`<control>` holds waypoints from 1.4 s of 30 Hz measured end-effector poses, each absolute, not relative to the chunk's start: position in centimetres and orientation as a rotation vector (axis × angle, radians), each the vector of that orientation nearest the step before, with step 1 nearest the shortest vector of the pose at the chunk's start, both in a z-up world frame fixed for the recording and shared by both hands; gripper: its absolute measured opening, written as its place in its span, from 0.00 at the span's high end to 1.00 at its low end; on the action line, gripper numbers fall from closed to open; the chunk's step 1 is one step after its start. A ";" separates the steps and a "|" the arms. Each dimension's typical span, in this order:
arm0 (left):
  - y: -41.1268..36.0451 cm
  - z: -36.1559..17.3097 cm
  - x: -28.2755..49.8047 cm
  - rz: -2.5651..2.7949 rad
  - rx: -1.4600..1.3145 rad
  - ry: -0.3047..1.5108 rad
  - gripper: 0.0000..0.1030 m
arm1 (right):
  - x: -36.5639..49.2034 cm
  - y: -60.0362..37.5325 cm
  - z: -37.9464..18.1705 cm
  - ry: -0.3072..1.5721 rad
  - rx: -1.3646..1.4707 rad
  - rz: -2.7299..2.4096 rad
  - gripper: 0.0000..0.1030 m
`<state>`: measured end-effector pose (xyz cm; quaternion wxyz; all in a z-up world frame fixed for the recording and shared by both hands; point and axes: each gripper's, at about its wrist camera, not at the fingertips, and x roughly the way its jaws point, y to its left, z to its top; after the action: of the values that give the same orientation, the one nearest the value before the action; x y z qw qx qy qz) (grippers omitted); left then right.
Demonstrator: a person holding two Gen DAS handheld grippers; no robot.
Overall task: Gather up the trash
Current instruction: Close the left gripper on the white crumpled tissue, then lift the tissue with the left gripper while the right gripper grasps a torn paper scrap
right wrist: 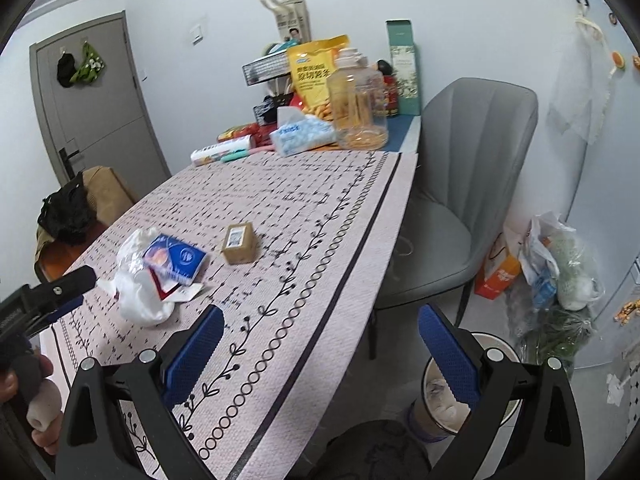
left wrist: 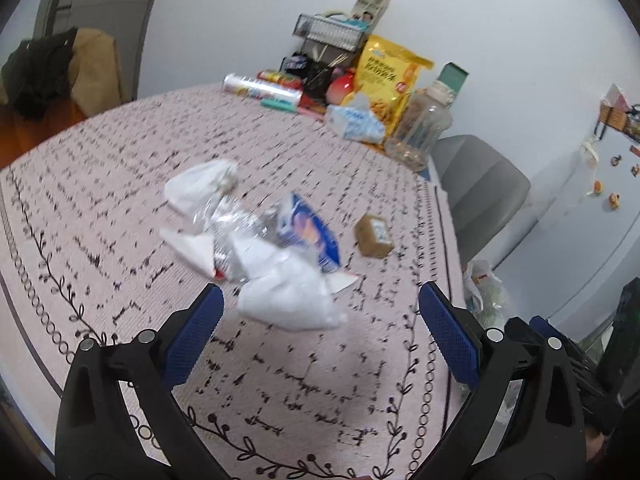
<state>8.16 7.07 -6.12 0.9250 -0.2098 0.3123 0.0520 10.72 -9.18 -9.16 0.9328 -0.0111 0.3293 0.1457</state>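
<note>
Honestly, a few ways this could flop:

1. Left wrist view: the left claw (left wrist: 320, 322) is spread wide and holding nothing, just short of the white tissue wad (left wrist: 290, 300) at the near end of the trash pile on the counter (left wrist: 100, 184). The crushed clear plastic bottle (left wrist: 230, 224) and blue wrapper (left wrist: 308, 232) overlap, so one pinch probably drags or scatters the rest.

2. Right wrist view: the right claw (right wrist: 320, 344) is also wide open and empty, hanging over the counter edge with the trash bin (right wrist: 496, 348) below. The small brown box (right wrist: 239, 243) sits apart and is easy to miss.
</note>
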 end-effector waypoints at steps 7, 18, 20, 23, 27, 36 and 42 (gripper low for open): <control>6.8 -8.0 9.9 0.163 -0.424 0.688 0.06 | 10.9 -9.0 -10.2 0.702 -0.003 0.326 0.07; 7.7 -10.7 11.2 0.220 -0.451 0.752 0.34 | 11.7 -8.5 -11.3 0.733 0.008 0.357 0.07; 8.0 -10.7 10.8 0.205 -0.458 0.753 0.43 | 12.1 -8.1 -11.6 0.742 0.013 0.362 0.07; 8.3 -10.3 9.9 0.185 -0.459 0.748 0.58 | 12.4 -7.3 -12.1 0.753 0.014 0.374 0.07; 8.5 -9.6 8.8 0.162 -0.461 0.737 0.77 | 12.7 -5.8 -12.2 0.750 0.001 0.408 0.08; 9.4 -6.6 6.4 0.138 -0.466 0.663 0.83 | 13.4 -1.2 -11.5 0.739 -0.053 0.533 0.08; 10.7 -4.8 5.1 0.160 -0.474 0.605 0.83 | 14.3 2.7 -12.4 0.783 -0.125 0.607 0.08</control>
<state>5.11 10.73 -4.76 0.9240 -0.2311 0.2946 0.0781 14.26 2.75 -12.35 0.8779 -0.0600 0.3756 0.2910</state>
